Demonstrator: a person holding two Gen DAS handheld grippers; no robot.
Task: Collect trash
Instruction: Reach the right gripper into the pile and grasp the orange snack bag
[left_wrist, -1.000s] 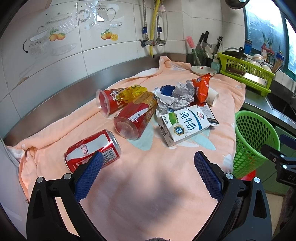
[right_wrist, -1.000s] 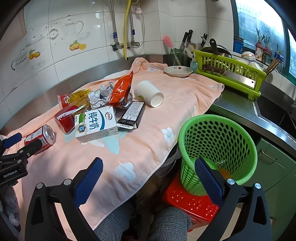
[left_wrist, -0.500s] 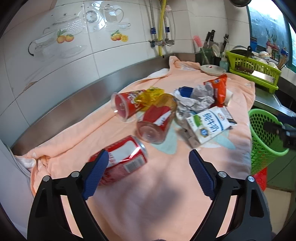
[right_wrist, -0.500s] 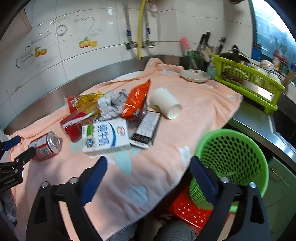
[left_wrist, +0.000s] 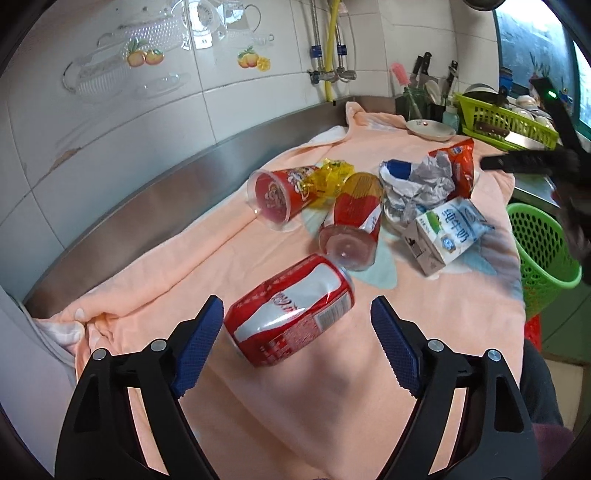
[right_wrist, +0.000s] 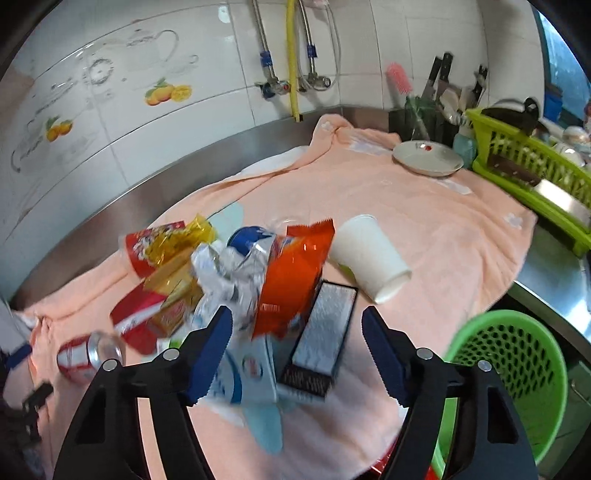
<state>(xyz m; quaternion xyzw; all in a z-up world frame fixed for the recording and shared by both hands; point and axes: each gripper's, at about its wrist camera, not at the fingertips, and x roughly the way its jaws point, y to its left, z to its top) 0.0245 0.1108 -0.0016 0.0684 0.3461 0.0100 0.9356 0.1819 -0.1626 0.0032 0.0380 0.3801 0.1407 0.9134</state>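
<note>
counter (left_wrist: 155, 177) covered by a peach towel (left_wrist: 295, 406), trash heaped at its middle. green basket (right_wrist: 517, 373) stands below the counter edge, right side. left tool (left_wrist: 297, 332) spread wide, holding nothing; red cola can (left_wrist: 291, 314) lies on its side between the fingers, apart from both. right tool (right_wrist: 297, 343) likewise wide and empty, over the milk carton (right_wrist: 255, 373), black box (right_wrist: 321, 343) and orange wrapper (right_wrist: 291, 280). white paper cup (right_wrist: 369, 254) lies tipped beside them.
</note>
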